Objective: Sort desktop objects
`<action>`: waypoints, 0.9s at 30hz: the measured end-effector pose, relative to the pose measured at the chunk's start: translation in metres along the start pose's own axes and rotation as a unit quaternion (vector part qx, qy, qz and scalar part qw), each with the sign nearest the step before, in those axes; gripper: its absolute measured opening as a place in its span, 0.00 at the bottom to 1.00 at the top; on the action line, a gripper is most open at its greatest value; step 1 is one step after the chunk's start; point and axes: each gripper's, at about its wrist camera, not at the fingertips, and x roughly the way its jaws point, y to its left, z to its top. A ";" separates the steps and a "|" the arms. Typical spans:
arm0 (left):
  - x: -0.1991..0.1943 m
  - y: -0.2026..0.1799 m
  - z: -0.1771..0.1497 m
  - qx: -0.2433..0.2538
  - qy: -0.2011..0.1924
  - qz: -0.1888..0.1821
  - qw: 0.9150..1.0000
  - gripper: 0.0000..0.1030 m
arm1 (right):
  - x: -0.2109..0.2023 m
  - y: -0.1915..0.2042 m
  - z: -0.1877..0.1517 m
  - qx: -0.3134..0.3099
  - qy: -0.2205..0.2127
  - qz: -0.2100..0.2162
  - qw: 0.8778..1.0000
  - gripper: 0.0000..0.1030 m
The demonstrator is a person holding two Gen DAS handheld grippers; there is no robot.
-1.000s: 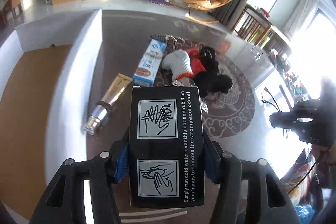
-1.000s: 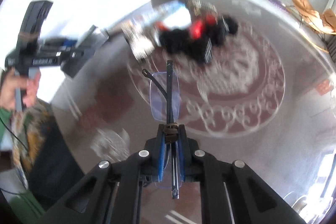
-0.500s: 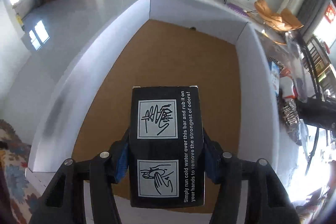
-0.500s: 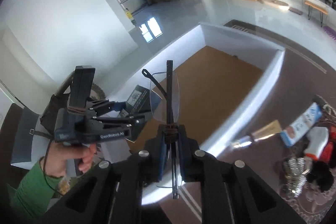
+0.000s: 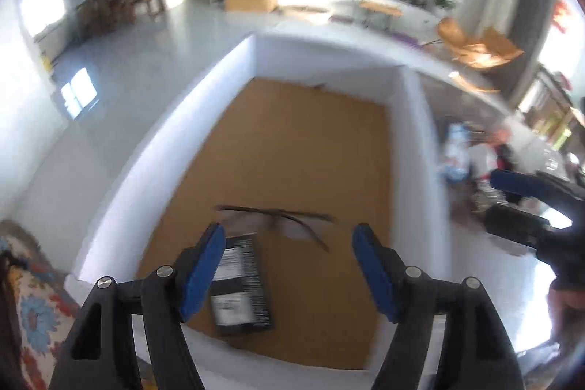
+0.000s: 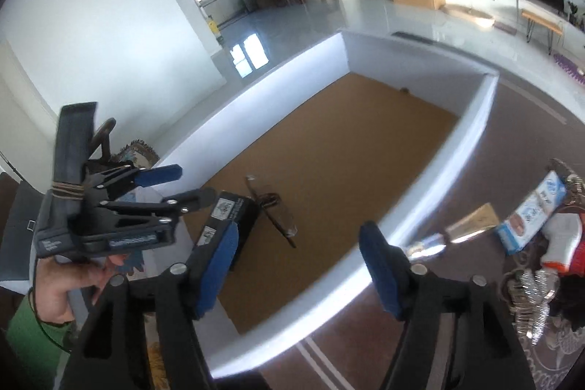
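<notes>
A white bin (image 5: 329, 64) with a brown floor is below both grippers. A black printed box (image 5: 237, 284) and a pair of thin-framed glasses (image 5: 274, 222) are down on that floor, side by side and slightly blurred. My left gripper (image 5: 288, 231) hovers above them with its jaws opening and nothing between the blue pads. My right gripper (image 6: 299, 233) is over the bin's (image 6: 402, 50) near wall, its jaws also opening and empty. From there I see the box (image 6: 234, 218), the glasses (image 6: 274, 211) and the left gripper (image 6: 192, 183), held by a hand (image 6: 73, 276).
On the dark tabletop right of the bin lie a gold tube (image 6: 464, 225), a blue-and-white carton (image 6: 530, 218), a white glove (image 6: 563, 240), a bunch of keys (image 6: 530, 291) and dark items. A patterned cushion (image 5: 33, 309) is at the bin's near left.
Both grippers swung from the table's pile over to the bin. The left one let go of the black box, the right one let go of the glasses, and both things now lie inside.
</notes>
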 end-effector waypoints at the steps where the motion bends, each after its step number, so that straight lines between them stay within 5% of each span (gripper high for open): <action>1: -0.009 -0.020 -0.003 0.012 -0.009 -0.020 1.000 0.75 | -0.017 -0.014 -0.010 0.006 -0.015 -0.019 1.000 0.80; 4: -0.022 -0.093 -0.016 0.056 -0.024 -0.080 0.995 0.95 | -0.063 -0.063 -0.049 0.037 -0.046 -0.085 0.995 0.85; 7: -0.009 -0.162 -0.039 0.096 -0.011 -0.108 0.990 1.00 | -0.095 -0.122 -0.101 0.078 -0.046 -0.156 0.984 0.87; 14: 0.127 -0.252 -0.085 0.112 0.093 -0.092 0.985 1.00 | -0.074 -0.216 -0.197 0.152 0.040 -0.239 0.958 0.87; 16: 0.137 -0.268 -0.079 0.133 0.046 -0.065 0.988 1.00 | -0.067 -0.215 -0.199 0.149 0.037 -0.249 0.956 0.89; 20: 0.164 -0.293 -0.044 0.143 0.047 -0.067 0.986 1.00 | -0.048 -0.213 -0.184 0.128 0.025 -0.277 0.952 1.00; 27: 0.186 -0.309 -0.015 0.129 0.016 -0.065 0.989 1.00 | -0.035 -0.224 -0.153 0.153 0.005 -0.304 0.940 1.00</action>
